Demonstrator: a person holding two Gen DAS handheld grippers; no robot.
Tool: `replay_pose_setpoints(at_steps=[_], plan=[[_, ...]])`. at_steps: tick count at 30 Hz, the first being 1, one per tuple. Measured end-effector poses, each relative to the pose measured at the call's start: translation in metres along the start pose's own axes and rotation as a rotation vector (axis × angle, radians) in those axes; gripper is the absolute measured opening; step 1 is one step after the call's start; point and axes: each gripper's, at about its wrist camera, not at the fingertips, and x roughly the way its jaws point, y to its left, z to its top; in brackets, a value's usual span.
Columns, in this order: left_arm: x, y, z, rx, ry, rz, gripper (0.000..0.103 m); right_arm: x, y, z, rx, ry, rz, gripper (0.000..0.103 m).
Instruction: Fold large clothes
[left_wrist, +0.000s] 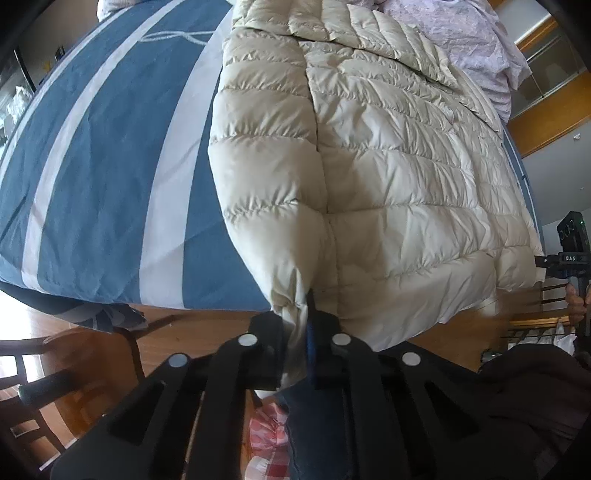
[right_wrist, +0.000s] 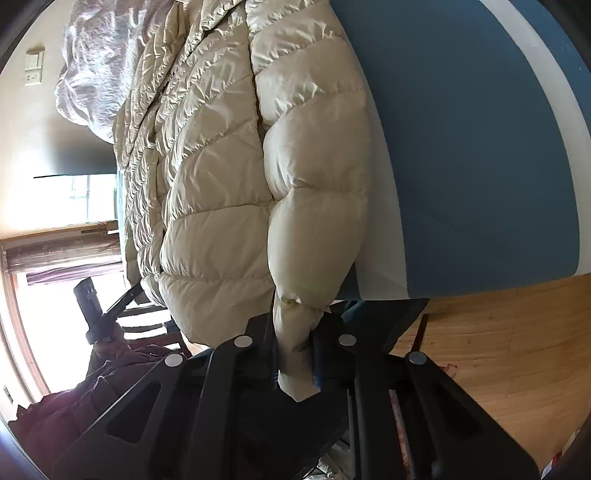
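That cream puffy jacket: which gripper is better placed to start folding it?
Likely either: the left gripper and right gripper each clamp a sleeve cuff of the jacket at the bed's edge.

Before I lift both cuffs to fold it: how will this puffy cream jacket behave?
Likely floppy: the cream jacket drapes over the bed edge. Probably light, given its puffed quilting. Its shiny shell may slip from the left gripper and right gripper.

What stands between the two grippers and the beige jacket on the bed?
Nothing visible. The left gripper is shut on one sleeve cuff of the puffer jacket, the right gripper on the other, at the bed's edge.
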Motion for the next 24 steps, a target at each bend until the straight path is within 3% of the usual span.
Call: replay_pose_setpoints(at_steps=[24], plan=[[-0.030,-0.013,0.017,0.083,-0.114,0.094,0.004,-0.034,0.012,0.022,-0.080,-0.116,-0.028,0.009]])
